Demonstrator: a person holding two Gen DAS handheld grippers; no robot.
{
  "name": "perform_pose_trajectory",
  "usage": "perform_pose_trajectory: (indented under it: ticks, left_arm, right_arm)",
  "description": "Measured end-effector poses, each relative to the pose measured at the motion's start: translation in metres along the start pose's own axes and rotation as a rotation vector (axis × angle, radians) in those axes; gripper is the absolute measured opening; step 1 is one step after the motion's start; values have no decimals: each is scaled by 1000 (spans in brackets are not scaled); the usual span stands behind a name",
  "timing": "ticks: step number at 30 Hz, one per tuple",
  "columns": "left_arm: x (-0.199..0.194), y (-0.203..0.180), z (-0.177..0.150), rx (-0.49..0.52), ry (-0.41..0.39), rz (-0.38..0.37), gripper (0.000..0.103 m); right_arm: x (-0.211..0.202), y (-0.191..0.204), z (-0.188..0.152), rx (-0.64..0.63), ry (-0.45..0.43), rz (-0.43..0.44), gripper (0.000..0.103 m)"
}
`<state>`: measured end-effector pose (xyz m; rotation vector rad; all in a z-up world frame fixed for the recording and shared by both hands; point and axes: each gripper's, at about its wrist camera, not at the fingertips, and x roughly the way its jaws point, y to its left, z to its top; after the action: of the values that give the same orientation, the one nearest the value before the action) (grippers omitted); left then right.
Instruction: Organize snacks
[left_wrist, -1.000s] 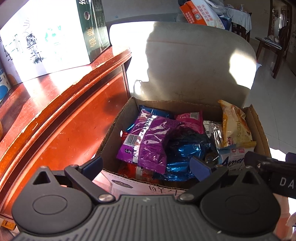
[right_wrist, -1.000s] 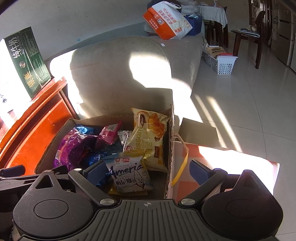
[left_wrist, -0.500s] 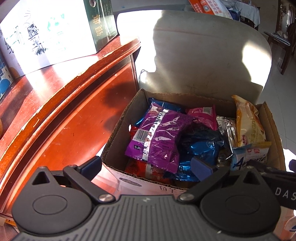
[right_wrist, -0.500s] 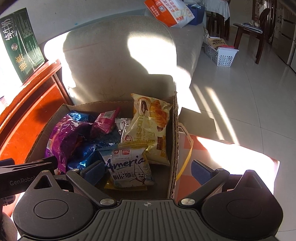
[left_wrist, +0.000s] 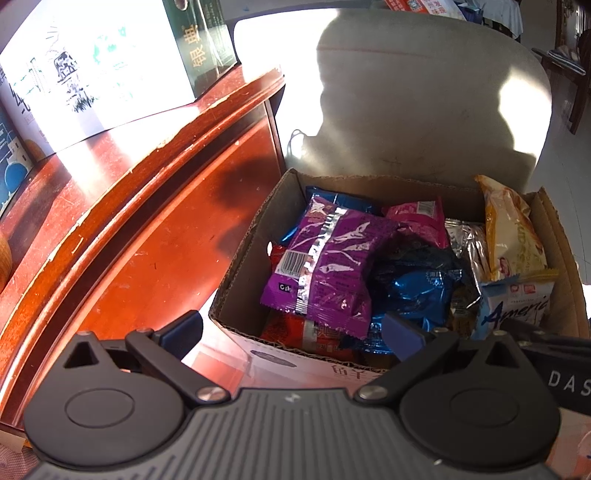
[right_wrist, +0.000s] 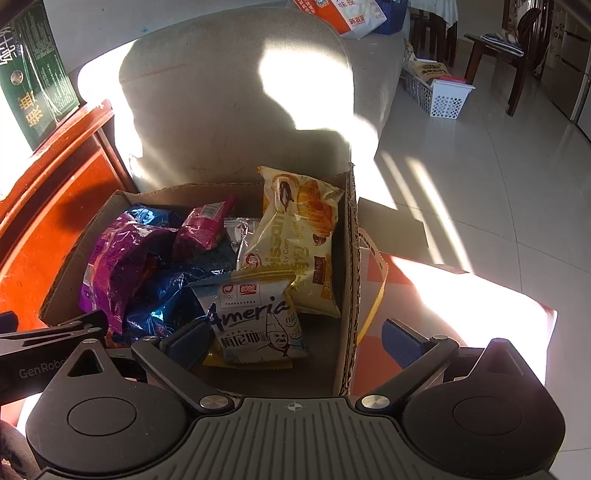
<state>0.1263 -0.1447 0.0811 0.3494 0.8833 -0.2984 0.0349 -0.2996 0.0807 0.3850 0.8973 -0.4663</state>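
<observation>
In the left wrist view, a cardboard box (left_wrist: 561, 236) full of snack packets is seen on the floor beside a wooden cabinet (left_wrist: 155, 206). The purple packet (left_wrist: 328, 266) on top is judged light, soft and slippery; a flat sealed edge is best pinched. The left gripper (left_wrist: 291, 330) is held above the near rim, spread wide and empty.

In the right wrist view, the white packet (right_wrist: 255, 321) lies nearest. The right gripper (right_wrist: 293, 338) is also released, tilted down toward it.
</observation>
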Motion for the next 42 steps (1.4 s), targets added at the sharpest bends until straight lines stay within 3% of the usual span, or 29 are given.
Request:
perform_pose_trajectory:
  ticks: [13, 42]
  left_arm:
    - [4, 0, 0, 7, 10, 15, 102]
    - [3, 2, 0, 3, 3, 24, 101]
  right_arm:
    - [10, 4, 4, 9, 70, -26, 101]
    - [12, 7, 3, 1, 76, -28, 101]
